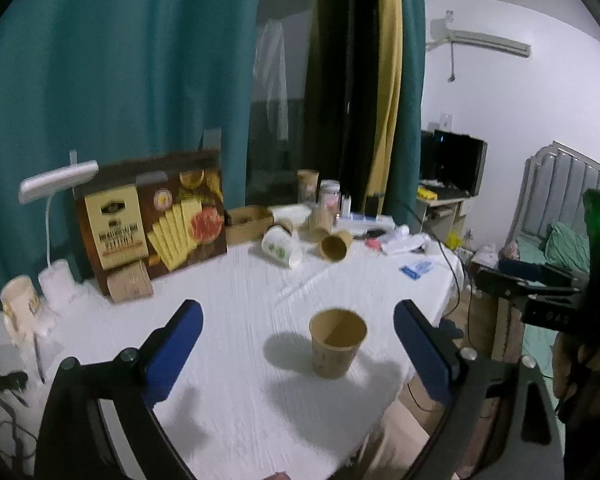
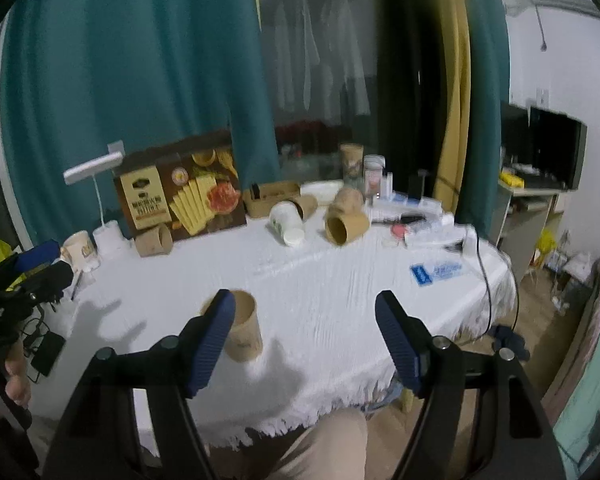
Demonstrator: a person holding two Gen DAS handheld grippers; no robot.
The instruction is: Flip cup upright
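A brown paper cup [image 1: 337, 342] stands upright, mouth up, on the white tablecloth [image 1: 240, 300] near the front edge. My left gripper [image 1: 298, 320] is open and empty; the cup stands ahead of it, between the fingers' lines, untouched. In the right wrist view the same cup [image 2: 244, 336] stands partly hidden behind the left finger [image 2: 214, 336]. My right gripper [image 2: 305, 312] is open and empty above the table's front edge. The right gripper's body also shows at the right edge of the left wrist view.
At the back of the table lie a brown cup on its side [image 2: 346, 226], a white cup on its side [image 2: 286, 224], a printed box [image 2: 180, 200], a desk lamp [image 2: 94, 168], jars, and small clutter. A cable [image 2: 484, 272] hangs over the right edge.
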